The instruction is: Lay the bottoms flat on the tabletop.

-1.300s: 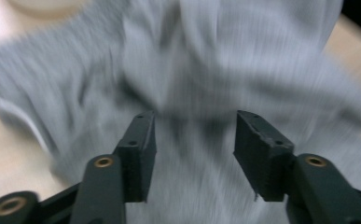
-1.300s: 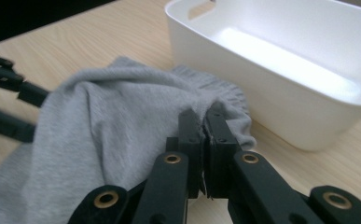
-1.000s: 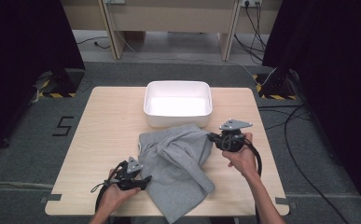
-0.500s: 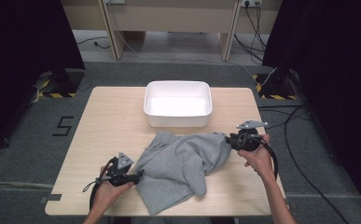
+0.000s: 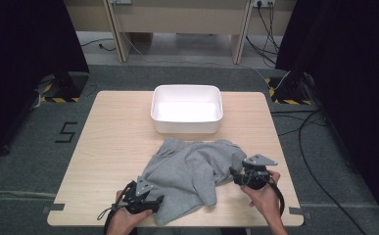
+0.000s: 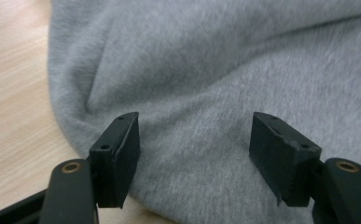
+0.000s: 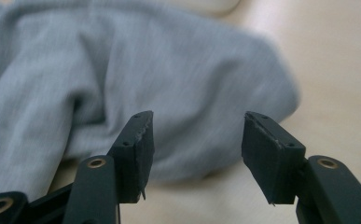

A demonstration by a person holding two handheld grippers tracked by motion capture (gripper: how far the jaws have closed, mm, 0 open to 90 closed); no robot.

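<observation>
A light wooden table (image 5: 113, 147) stands on grey carpet, with dark curtains at either side and cables trailing across the floor at about 3 o'clock. On the table, towards 12 o'clock from its middle, sits a white rectangular tub (image 5: 186, 108). Just on the near side of the tub, at about 6 o'clock from it, lies a crumpled grey sweatshirt (image 5: 192, 171), bunched into folds and spread from the table's middle down to its near edge. The left gripper (image 5: 153, 201) is at roughly 7 o'clock of the garment, held in a hand at the table's near edge, its tips at the cloth's lower left border. In the left gripper view the grey sweatshirt (image 6: 225, 74) spreads under and beyond the two black jaws, which stand apart with nothing pinched between the pads; they have just been opening. The right gripper (image 5: 236, 172) is at about 4 o'clock of the garment, just beside its right-hand fold. In the right gripper view the jaws are likewise parted, having just been opening, with the sweatshirt's (image 7: 136, 88) rounded edge lying on the table beyond and between them, not clamped by either pad; bare wood (image 7: 336, 70) shows at 2 o'clock
</observation>
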